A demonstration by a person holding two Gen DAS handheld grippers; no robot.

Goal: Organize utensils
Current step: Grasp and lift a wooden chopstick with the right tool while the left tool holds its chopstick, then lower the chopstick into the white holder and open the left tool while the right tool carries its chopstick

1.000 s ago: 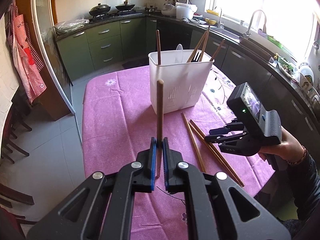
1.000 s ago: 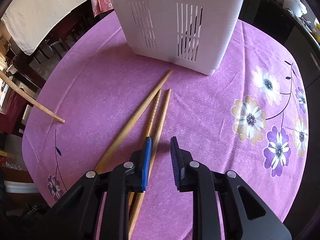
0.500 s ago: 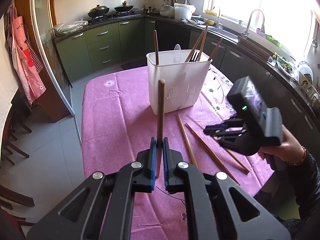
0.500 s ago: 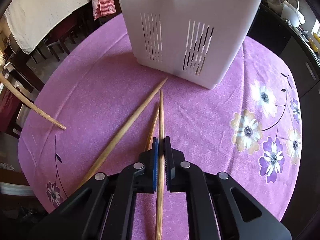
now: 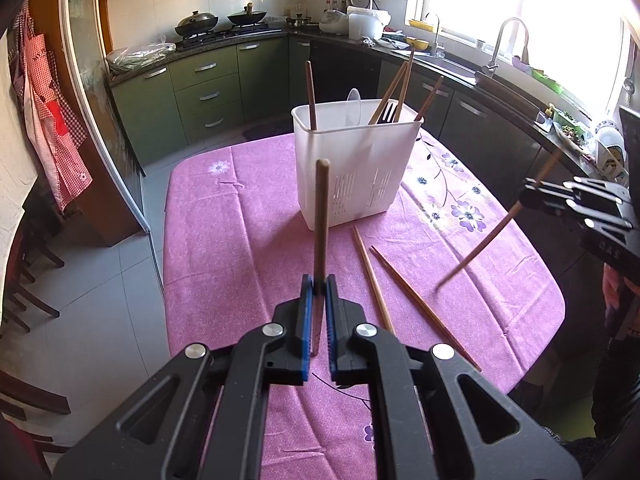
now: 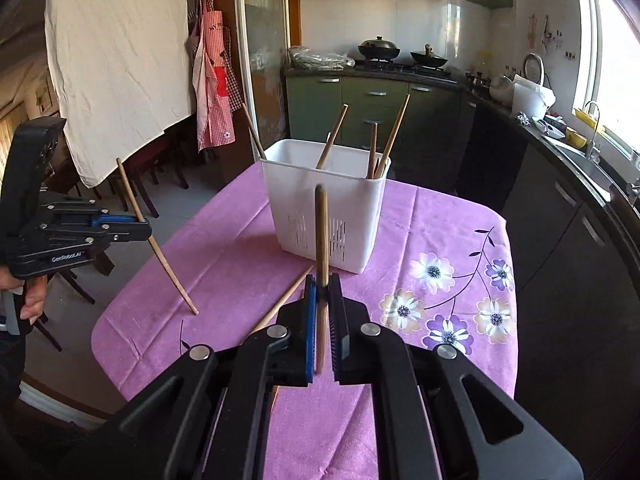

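Observation:
A white slotted utensil holder [image 5: 354, 164] stands on the pink tablecloth [image 5: 240, 240] and holds several chopsticks and a spoon; it also shows in the right wrist view [image 6: 326, 204]. My left gripper [image 5: 316, 284] is shut on a dark wooden chopstick [image 5: 321, 216], held upright above the table in front of the holder. My right gripper [image 6: 323, 282] is shut on a light wooden chopstick [image 6: 321, 232], lifted off the table; in the left wrist view this chopstick [image 5: 496, 228] slants down from the right gripper [image 5: 532, 194]. Two chopsticks [image 5: 400, 280] lie on the cloth.
Floral print covers the cloth's right side [image 6: 448, 312]. Dark green kitchen cabinets [image 5: 208, 92], a stove with woks [image 5: 220, 22] and a sink counter [image 5: 480, 68] ring the table. Chairs [image 6: 140, 176] stand to the left, under a hanging white sheet.
My right gripper closed on one of the lying chopsticks and lifted it up off the cloth, swinging to face the holder. The left gripper kept its chopstick, roughly in place.

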